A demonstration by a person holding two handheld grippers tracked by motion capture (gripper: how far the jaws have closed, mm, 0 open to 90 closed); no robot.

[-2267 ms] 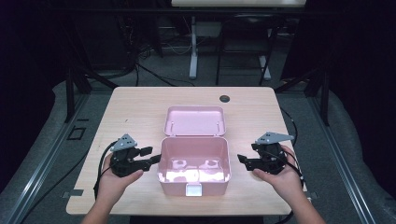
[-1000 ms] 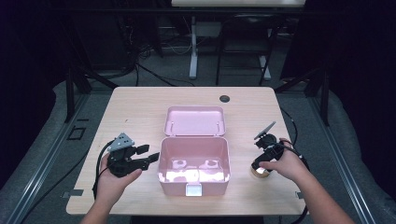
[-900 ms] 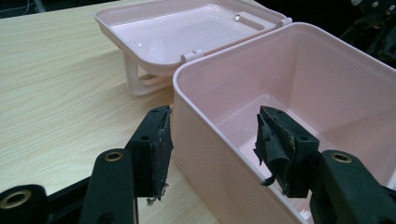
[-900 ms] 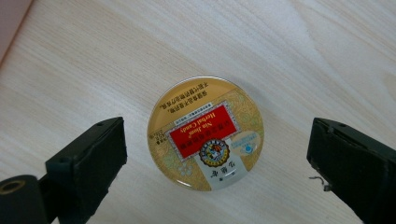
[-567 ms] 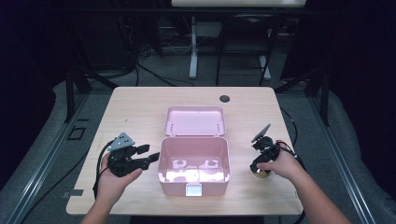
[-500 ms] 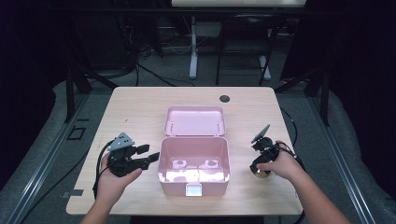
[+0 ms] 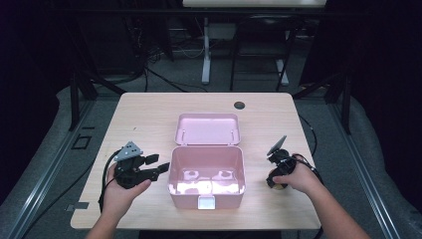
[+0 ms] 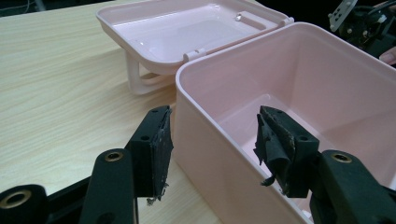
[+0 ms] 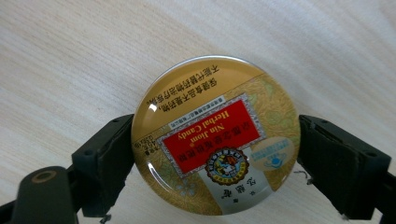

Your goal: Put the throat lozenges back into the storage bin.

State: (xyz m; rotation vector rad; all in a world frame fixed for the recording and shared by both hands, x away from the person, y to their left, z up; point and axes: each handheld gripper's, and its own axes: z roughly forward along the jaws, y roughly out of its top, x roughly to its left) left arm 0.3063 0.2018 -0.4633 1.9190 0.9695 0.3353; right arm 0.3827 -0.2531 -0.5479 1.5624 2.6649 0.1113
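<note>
A round gold candy tin [image 9: 215,136] with a red label lies flat on the wooden table [image 7: 149,114], right of an open pink box [image 7: 206,175]. My right gripper [image 9: 215,149] points down over the tin, its pads against the rim on both sides, and in the high view the tin [image 7: 276,185] peeks out under that hand. My left gripper [image 8: 212,140] stands open astride the box's left wall [image 8: 210,154], one jaw outside and one inside, touching nothing. The box's lid [image 7: 208,128] lies flat open behind it.
A small dark round grommet [image 7: 240,105] sits near the table's far edge. Cables trail from both grippers off the table's sides. Bare tabletop lies left of and behind the box.
My right gripper swung from level beside the box to pointing down, then sank onto the tin. The left gripper and the box stayed put.
</note>
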